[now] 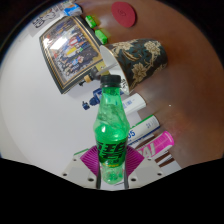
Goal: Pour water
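While the green bottle (111,135) stands upright, the gripper (113,167) fingers clamp its base. A patterned paper cup (139,59) lies tipped beyond it.

My view is evenly and brightly lit from overhead, and the pale worktop (35,120) looks almost washed out. Soft, short shadows sit under things. The green bottle (112,135) glows with small white glints. Straight lines bow strongly toward the rim from my wide lens, and the far objects look slightly soft.
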A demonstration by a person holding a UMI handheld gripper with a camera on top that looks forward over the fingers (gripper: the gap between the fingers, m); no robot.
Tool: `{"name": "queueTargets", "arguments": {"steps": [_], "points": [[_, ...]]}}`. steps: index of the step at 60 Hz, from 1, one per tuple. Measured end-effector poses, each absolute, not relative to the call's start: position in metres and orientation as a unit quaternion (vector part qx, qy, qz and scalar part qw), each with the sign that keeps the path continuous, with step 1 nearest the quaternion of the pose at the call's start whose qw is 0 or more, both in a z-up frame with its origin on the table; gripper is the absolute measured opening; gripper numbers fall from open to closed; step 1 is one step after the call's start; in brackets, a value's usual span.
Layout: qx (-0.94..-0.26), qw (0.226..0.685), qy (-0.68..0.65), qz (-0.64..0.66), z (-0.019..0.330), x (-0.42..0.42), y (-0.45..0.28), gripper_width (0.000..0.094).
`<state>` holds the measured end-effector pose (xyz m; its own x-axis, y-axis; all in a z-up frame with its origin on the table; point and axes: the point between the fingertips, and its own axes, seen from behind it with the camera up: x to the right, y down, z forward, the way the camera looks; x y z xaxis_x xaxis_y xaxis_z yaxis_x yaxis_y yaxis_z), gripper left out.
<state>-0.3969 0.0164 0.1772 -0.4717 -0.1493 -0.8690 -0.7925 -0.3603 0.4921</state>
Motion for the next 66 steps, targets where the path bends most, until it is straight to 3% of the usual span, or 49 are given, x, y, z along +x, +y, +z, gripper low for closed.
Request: {"name": "queueTargets", "arguments": {"steps": [17, 23, 34, 47, 55, 66], "points": [[-0.469, 0.238, 0.501, 0.688, 0.187, -0.396, 0.012, 0.0306], [-0.504, 0.268, 0.472, 0.672, 0.203, -0.391, 0.007, 0.0306], [-0.602, 0.398, 0.361, 0.591, 0.259, -0.350, 0.004, 0.0305], [-0.704, 0.583, 0.163, 0.371, 0.313, -0.255, 0.013, 0.0306], [-0.739, 0.635, 0.040, 0.223, 0.290, -0.200, 0.018, 0.0304], [-0.773, 0.625, -0.072, 0.084, 0.210, -0.158, 0.040, 0.0304]]}}
